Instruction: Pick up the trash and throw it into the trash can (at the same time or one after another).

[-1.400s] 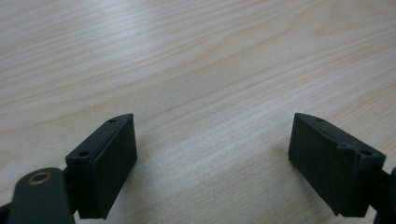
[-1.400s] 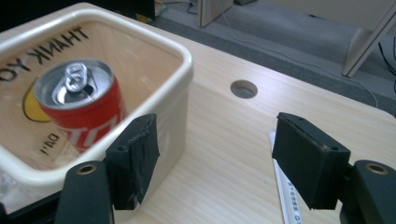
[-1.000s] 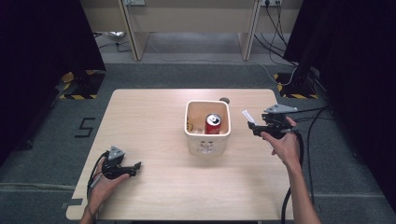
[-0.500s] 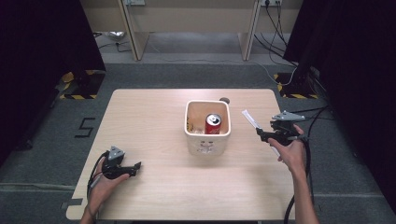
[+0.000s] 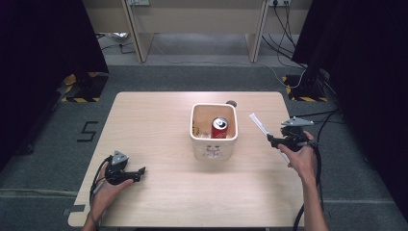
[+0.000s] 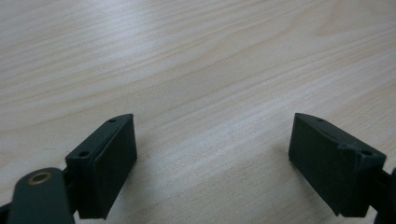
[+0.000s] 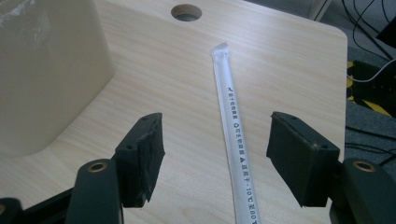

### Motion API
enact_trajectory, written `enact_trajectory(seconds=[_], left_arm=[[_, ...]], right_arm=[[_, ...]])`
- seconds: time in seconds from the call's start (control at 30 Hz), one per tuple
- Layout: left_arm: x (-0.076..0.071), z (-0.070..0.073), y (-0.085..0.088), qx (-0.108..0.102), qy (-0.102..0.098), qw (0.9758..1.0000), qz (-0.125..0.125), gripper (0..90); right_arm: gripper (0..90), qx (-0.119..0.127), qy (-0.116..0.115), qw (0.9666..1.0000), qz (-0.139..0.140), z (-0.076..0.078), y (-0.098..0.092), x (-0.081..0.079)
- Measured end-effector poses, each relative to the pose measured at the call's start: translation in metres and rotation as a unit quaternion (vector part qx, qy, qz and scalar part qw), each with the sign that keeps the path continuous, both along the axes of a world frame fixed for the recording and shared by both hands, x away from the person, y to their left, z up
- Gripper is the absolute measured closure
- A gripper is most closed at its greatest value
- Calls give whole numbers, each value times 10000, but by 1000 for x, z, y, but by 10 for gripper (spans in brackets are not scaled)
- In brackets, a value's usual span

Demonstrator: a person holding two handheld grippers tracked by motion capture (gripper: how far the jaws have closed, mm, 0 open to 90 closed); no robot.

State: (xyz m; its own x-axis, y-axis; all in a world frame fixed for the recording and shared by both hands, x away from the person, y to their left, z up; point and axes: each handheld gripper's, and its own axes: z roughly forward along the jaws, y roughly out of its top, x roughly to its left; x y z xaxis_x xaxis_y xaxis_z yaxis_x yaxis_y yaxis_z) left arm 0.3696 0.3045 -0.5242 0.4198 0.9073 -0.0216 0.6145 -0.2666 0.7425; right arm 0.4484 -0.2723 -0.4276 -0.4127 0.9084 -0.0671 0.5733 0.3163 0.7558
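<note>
Your right gripper (image 7: 215, 158) had its jaws apart, just closing in, astride the wrapped straw (image 7: 233, 126) lying on the table (image 7: 289, 56), seemingly untouched; your left gripper (image 6: 212, 163) stood open.

To the left of your right gripper stands a white bin (image 5: 214, 144) holding a red can (image 5: 220, 128), on the wooden table (image 5: 159, 125).
</note>
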Motion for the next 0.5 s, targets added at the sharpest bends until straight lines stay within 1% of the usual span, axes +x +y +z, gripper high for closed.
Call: enact_trajectory(seconds=[0.07, 0.17, 0.3, 0.4, 0.5], left_arm=[[0, 0, 0, 1, 1, 10000, 0, 146], [0, 0, 0, 0, -5, 10000, 2, 147], [0, 0, 0, 0, -4, 10000, 2, 147], [0, 0, 0, 3, 1, 10000, 0, 146], [0, 0, 0, 4, 2, 10000, 2, 146]], right_arm=[[360, -10, 18, 10000, 4, -3, -1, 0], [351, 65, 36, 10000, -61, -7, -4, 0], [338, 184, -32, 9998, -108, -9, -8, -2], [340, 144, -113, 9997, -147, -10, -8, -4], [343, 210, -103, 9996, -138, -12, -8, -4]])
